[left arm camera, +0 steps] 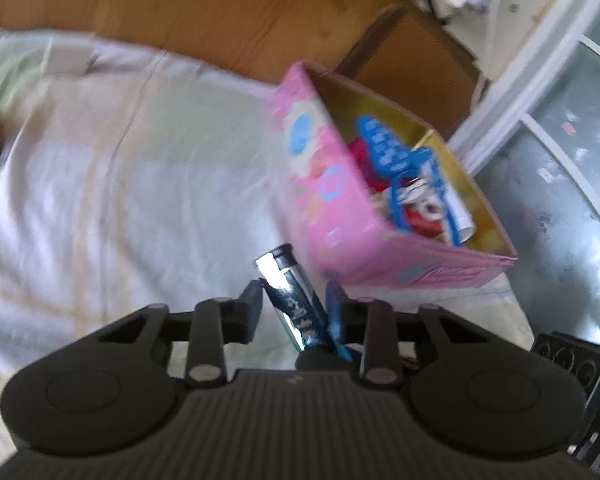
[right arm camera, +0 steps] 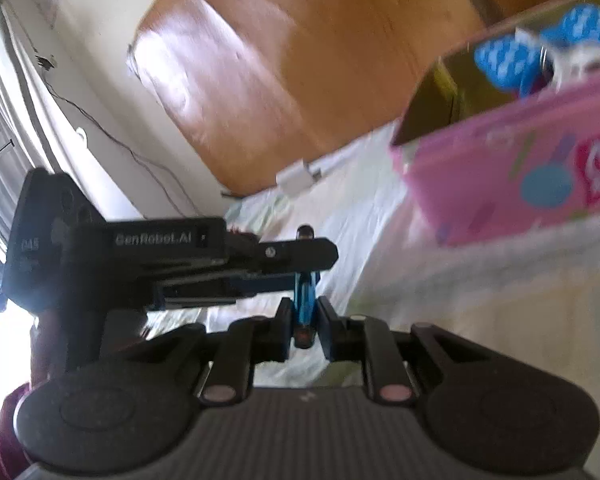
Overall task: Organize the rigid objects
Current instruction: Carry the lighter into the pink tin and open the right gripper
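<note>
The left hand-held gripper (left arm camera: 294,300) is closed on a shiny blue-and-silver tube (left arm camera: 290,292), gripped low so its capped end points toward the open pink box (left arm camera: 332,184) at the bed's (left arm camera: 120,180) far edge. The right hand-held gripper (right arm camera: 305,320) pinches a slim blue object (right arm camera: 305,300), probably bound for that box too.

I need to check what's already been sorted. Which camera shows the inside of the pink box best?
The left wrist view: it looks down into the pink box, showing blue and red items. The right wrist view shows mostly its side, with only blue pieces above the rim.
</note>
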Demonstrator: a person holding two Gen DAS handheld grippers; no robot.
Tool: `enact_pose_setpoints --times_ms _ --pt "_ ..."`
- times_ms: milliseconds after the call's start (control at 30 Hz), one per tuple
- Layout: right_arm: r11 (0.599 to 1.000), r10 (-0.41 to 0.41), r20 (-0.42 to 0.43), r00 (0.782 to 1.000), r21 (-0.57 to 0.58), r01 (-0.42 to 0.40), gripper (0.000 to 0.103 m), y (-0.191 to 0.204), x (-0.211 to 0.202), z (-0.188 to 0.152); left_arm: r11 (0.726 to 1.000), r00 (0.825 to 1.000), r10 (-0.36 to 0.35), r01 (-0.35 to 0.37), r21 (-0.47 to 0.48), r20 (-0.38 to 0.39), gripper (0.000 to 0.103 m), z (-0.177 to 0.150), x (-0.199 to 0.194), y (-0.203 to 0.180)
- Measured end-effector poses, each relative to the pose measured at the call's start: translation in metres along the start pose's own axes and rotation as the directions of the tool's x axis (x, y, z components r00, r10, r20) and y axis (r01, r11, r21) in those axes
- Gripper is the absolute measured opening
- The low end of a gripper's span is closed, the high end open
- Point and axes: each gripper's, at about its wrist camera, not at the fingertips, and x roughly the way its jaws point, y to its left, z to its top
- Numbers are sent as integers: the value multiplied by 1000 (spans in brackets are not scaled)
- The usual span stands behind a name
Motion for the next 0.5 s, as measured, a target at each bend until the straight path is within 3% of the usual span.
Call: enact_pose_setpoints --times_ms 267,500 --pt "990 -71 208 975 -108 95 14 4 -36 40 981 992 -80 62 185 93 36 38 6 -61" --pt "968 -203 212 956 -105 229 14 -26 -25 77 965 997 -39 20 262 69 36 67 66 -83"
